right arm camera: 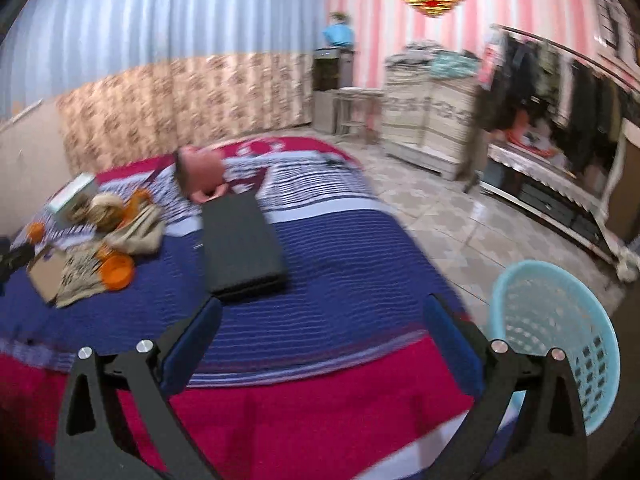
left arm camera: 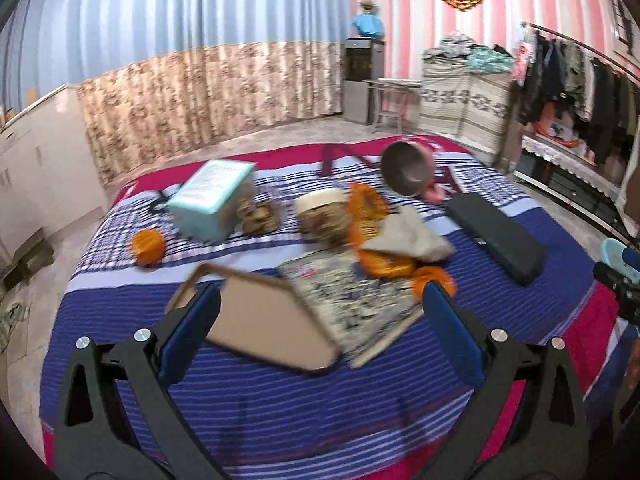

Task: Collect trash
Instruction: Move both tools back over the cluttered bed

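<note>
The left gripper is wide open and holds nothing. It hangs over a bed with a blue, white and red striped blanket.

Far to the left on the bed lies a small orange peel. Next to it stands a light blue box, tipped a bit. Right in front of the left gripper lies a flat brown cardboard piece. It sits between the two blue fingers, closer to the left one, but they do not touch it. Under its right edge is a printed paper. Behind the paper is a heap of trash: a round paper cup, an orange wrapper and a crumpled grey paper. Another orange peel lies just beside the right finger. A bowl is tipped on its side at the back. To the right lies a long black case.

The right gripper is also wide open and empty. It hangs over a bare part of the blanket, near the bed edge. The trash heap is well off to its left. The black case lies just ahead of its left finger. A light blue basket stands on the floor, just beside the right finger.
</note>
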A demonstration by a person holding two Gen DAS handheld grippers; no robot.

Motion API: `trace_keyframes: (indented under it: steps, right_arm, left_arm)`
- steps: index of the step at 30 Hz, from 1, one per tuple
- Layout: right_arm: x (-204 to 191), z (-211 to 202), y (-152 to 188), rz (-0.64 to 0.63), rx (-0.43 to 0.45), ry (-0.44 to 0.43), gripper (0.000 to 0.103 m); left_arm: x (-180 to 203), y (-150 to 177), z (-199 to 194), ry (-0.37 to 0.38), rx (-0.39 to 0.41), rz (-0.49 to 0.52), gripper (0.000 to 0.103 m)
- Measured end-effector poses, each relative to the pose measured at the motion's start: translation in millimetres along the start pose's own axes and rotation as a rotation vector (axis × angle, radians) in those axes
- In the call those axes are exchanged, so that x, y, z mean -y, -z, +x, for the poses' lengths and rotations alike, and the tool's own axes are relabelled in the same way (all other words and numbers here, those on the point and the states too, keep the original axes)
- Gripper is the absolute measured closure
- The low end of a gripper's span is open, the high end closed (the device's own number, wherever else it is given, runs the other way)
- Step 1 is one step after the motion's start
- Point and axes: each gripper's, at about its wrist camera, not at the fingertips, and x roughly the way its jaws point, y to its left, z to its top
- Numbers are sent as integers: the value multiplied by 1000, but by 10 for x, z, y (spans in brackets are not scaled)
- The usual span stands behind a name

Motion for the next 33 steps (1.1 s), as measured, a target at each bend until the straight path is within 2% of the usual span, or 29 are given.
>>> trace_keyframes:
  steps: [6,9,12,14,18,19,23,26,29,33]
  right_arm:
    - [-541,191,-45,-77,-66,-103,5]
    - [-745,281,-88,-62,-79,-151,5]
    - [-988,407,-151,-52,-86,-214,5]
    - [-1147,485,-165,-68,-91,-231,5]
    - [-1457,638,-163,-110,-119,-270,6]
    - [-1515,685,-156,-117,-136,-281,9]
    - [-1584,819,-128,-115,-207,-343,48]
    - [-1579,811,-112,-104,-199,-379,63]
    - [-1514,732,-126,-89,-165,-376,63]
    - [-1405,589,-153,-119,-115,-324,63]
  left_arm:
    - [-475,43,20,-59,-6,-68,5]
    - [-638,60,15,-79,-7,-84,5]
    - [-742,79,6,-104,-7,-78,5]
    - [-832,102,-1,-131,-4,-74,5]
    - [-970,151,17,-137,-23,-92,5]
    - [-1005,168,30,-139,-30,-98,5]
    - [-1078,190,61,-151,-37,-103,5]
    - [-1138,210,105,-151,-51,-123,5]
    - [-1183,211,140,-147,-62,-140,5]
    - [-1282,131,234,-164,-62,-141,5]
